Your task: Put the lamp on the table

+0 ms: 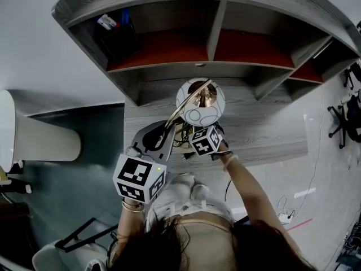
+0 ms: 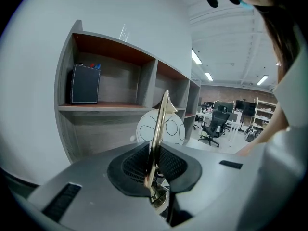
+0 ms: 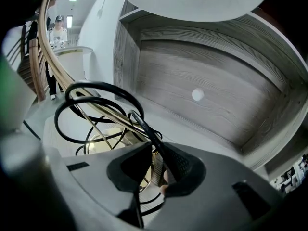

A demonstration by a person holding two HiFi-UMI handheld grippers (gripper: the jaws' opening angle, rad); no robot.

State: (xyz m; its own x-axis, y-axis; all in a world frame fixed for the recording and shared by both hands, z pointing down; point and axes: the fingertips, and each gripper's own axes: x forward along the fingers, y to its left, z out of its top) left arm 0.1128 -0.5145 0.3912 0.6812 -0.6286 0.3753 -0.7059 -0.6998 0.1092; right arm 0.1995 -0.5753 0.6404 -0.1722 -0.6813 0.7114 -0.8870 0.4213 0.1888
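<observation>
Holding a brass-armed, white-globed lamp (image 1: 200, 101) over the grey wooden desk (image 1: 265, 134): left gripper (image 2: 153, 165) clamped on its arm, right gripper (image 3: 154, 170) pinched narrowly near its base amid coiled black cord (image 3: 91, 88).

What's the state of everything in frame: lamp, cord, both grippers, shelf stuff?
lamp: upright over the desk, held by both grippers; base contact unclear.
left gripper: shut on the lamp's gold stem.
right gripper: shut on the lamp low down, beside the cord.
cord: coiled in loose loops.
black holder: upright in the shelf's left compartment.
</observation>
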